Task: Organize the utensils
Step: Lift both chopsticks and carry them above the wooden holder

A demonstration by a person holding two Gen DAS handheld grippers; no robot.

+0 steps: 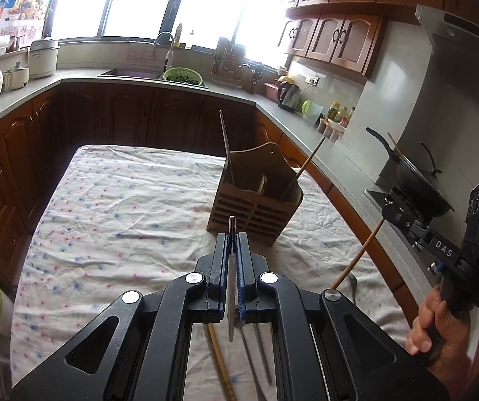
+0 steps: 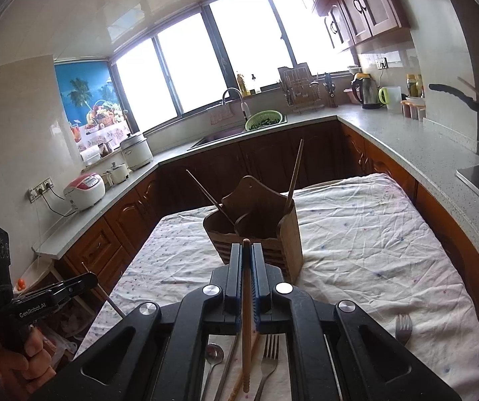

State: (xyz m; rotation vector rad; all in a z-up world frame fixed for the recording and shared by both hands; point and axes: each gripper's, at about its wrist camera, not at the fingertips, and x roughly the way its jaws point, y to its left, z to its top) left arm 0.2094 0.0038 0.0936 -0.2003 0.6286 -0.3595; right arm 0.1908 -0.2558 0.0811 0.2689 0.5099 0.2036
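Observation:
A wooden utensil holder [image 1: 256, 200] [image 2: 259, 230] stands on the floral cloth. A metal chopstick [image 1: 226, 140] leans in one side of it and a wooden chopstick [image 1: 306, 163] in the other. My left gripper [image 1: 232, 239] is shut on a thin metal chopstick [image 1: 231, 284], just short of the holder and raised above the cloth. My right gripper [image 2: 247, 250] is shut on a wooden chopstick [image 2: 247, 317], also in front of the holder. Each gripper shows in the other's view: the right gripper [image 1: 393, 212] and the left gripper [image 2: 87, 279].
A spoon [image 2: 213, 354] and two forks [image 2: 270, 351] [image 2: 403, 327] lie on the cloth [image 2: 373, 240] near me, with more chopsticks [image 1: 219, 361] beneath the left gripper. Counters surround the table; a wok [image 1: 420, 180] sits on the stove at the right.

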